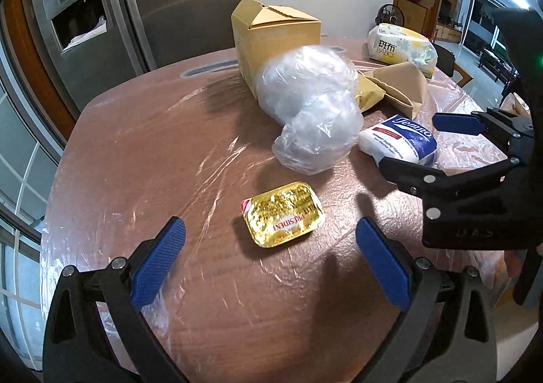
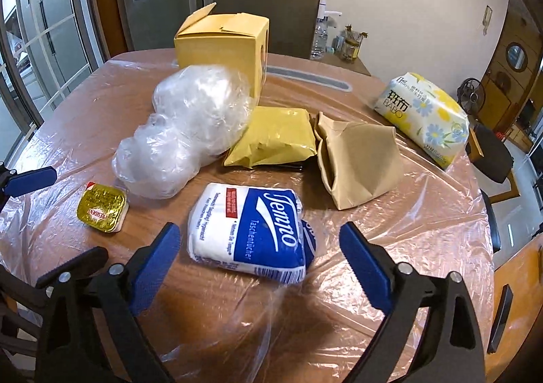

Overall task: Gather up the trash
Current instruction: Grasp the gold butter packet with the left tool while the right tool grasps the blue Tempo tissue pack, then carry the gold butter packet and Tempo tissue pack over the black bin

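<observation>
Butter portion tub [image 1: 282,214]: the task's nearest piece of trash to your left gripper [image 1: 270,255]. It lies flat on the film-covered table [image 1: 152,145], gold foil lid up, one red corner of the lid peeled. Judge it very light, thin-walled and easily crushed; the foil looks slick. Take it across its two short sides at the rim, where the wall should be stiffest, and expect it to skid on the film if you nudge it from one side only.

Clear plastic bag [image 1: 310,114]: crumpled, just behind the tub as the left wrist view shows it, near but apparently not touching. Probably weightless and springy; any fold will serve as a hold.

Tissue pack [image 2: 251,230]: to the tub's right, soft and compressible, with a slippery wrapper. Grip it across its narrow width.

Behind the bag, farther from the tub: a yellow padded envelope [image 2: 275,137], a brown paper bag [image 2: 356,165] and a yellow carton [image 2: 224,47]. Farthest right of the tub lies a flowered tissue packet [image 2: 424,111].

Left gripper: jaws spread wide, wider than the tub, holding nothing and touching nothing; the tub sits just ahead of the gap between the pads.

Right gripper [image 2: 259,259]: likewise spread wide and empty, its pads flanking the near end of the tissue pack with no visible contact.
</observation>
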The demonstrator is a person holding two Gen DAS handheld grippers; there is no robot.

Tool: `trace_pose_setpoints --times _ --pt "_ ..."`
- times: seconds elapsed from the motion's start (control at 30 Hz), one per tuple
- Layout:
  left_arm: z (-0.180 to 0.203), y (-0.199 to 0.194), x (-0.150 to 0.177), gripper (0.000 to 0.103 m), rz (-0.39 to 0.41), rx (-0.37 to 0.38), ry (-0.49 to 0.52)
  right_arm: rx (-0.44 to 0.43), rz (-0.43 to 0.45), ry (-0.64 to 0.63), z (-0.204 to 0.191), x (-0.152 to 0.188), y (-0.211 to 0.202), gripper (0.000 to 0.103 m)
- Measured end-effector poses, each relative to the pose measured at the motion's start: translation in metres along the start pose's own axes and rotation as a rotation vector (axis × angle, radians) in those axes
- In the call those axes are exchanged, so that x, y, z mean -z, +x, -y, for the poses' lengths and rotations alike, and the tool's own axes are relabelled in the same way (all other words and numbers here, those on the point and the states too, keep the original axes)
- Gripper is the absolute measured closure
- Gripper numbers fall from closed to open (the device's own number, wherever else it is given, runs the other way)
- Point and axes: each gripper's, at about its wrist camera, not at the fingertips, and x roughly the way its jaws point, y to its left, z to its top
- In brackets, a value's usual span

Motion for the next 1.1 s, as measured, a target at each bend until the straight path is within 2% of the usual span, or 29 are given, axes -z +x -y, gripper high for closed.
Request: trace_pose_setpoints --times 0.23,0.4,0.5,0.67,1.1 --pt "-0.005 0.01 -0.003 0.028 -0.028 0.036 -0.019 -0.003 -0.01 -0.018 -0.006 -0.005 0.008 0.023" --pt "-0.005 0.013 -0.002 0.039 -0.039 0.048 -0.007 -0.013 -0.022 -0.016 -0.007 -0.003 0.012 0.035" --pt "-0.006 0.016 -0.002 0.048 -0.05 0.057 -0.003 -0.018 -0.021 -0.009 -0.006 -0.002 0.013 0.04" --pt "-0.008 0.015 -0.002 0.05 -0.054 0.074 -0.001 -0.037 -0.01 0.007 -0.003 -0.002 0.008 0.045" --pt "-0.012 0.0 0.0 0.05 -0.032 0.082 -0.011 -0.061 0.011 0.036 0.007 0.006 -0.01 0.045"
